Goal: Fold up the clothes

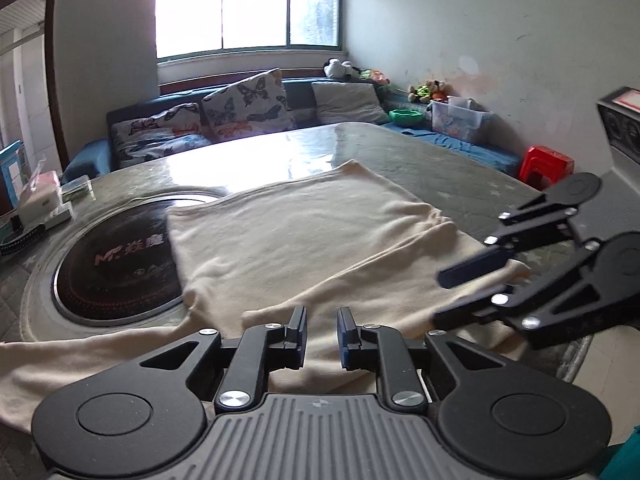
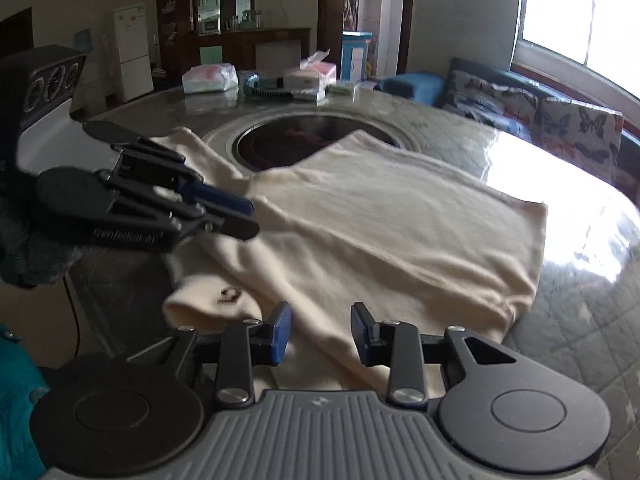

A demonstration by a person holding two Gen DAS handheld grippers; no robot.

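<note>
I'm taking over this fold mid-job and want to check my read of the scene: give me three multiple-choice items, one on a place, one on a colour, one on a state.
1. What does the cream garment partly cover on the table?
A. the round black inset
B. a laptop
C. a red tray

2. What colour is the stool beside the table?
A. green
B. red
C. white

3. How do the jaws of the left gripper and the right gripper stand?
A. both clamped on cloth
B. left clamped, right open
C. both open, holding nothing

Answers:
1. A: the garment's corner lies over the edge of the round black inset in both views.
2. B: the left wrist view shows it red, against the blue bench.
3. C: each wrist view shows a gap between the pads, with cloth lying flat beyond.
</note>
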